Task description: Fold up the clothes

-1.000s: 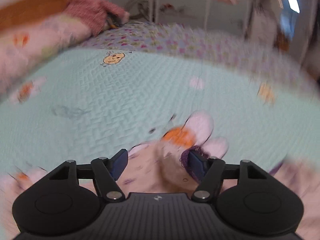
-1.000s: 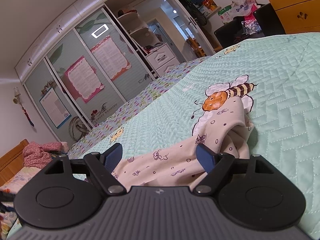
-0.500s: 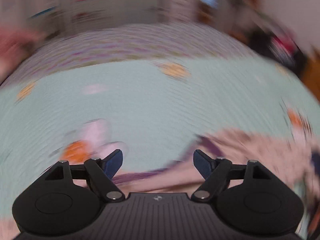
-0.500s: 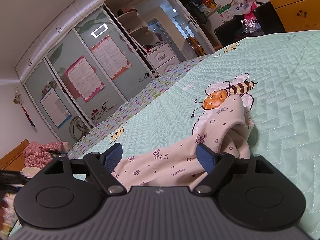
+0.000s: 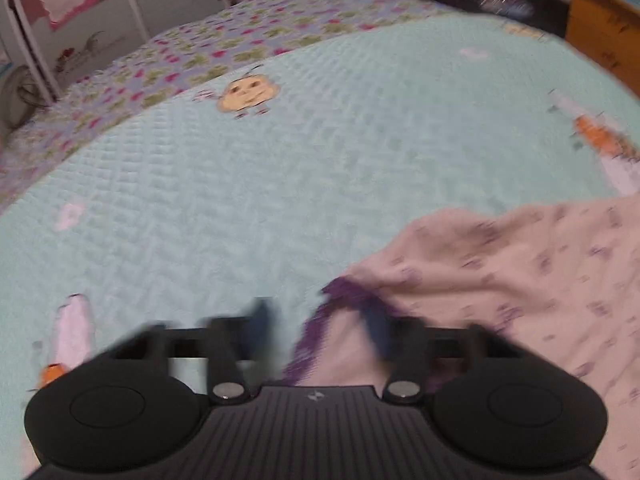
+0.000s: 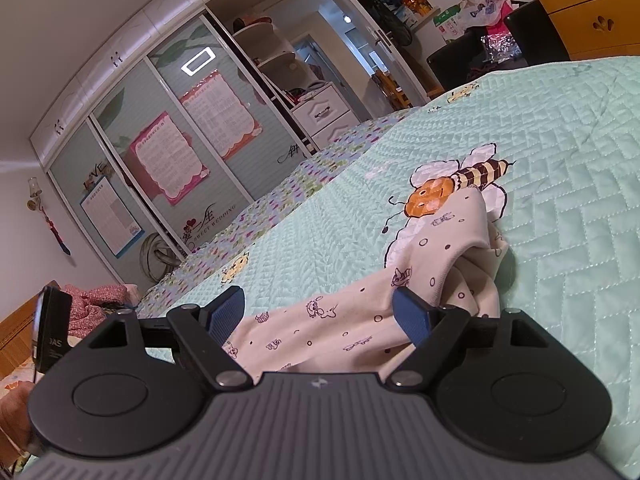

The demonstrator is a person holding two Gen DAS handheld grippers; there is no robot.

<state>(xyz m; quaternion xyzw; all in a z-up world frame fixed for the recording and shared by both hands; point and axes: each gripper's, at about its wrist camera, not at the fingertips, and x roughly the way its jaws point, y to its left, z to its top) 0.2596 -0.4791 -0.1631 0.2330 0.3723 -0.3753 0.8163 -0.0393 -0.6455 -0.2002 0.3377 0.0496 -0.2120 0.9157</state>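
Lying on the green quilt [image 6: 560, 168], the printed garment [image 6: 344, 328] is stretched lengthwise away from the right gripper [image 6: 318, 314], whose jaws stand open around it. Its purple hem [image 5: 320, 336] is seemingly being pinched as the blurred left gripper [image 5: 320, 328] closes.

A home bedroom: a bed under a mint-green quilted bedspread [image 6: 560, 184] with cartoon bees fills the lower right, a white sliding-door wardrobe [image 6: 168, 128] with pink posters spans the upper left, a yellow wooden dresser [image 6: 592, 4] stands upper right
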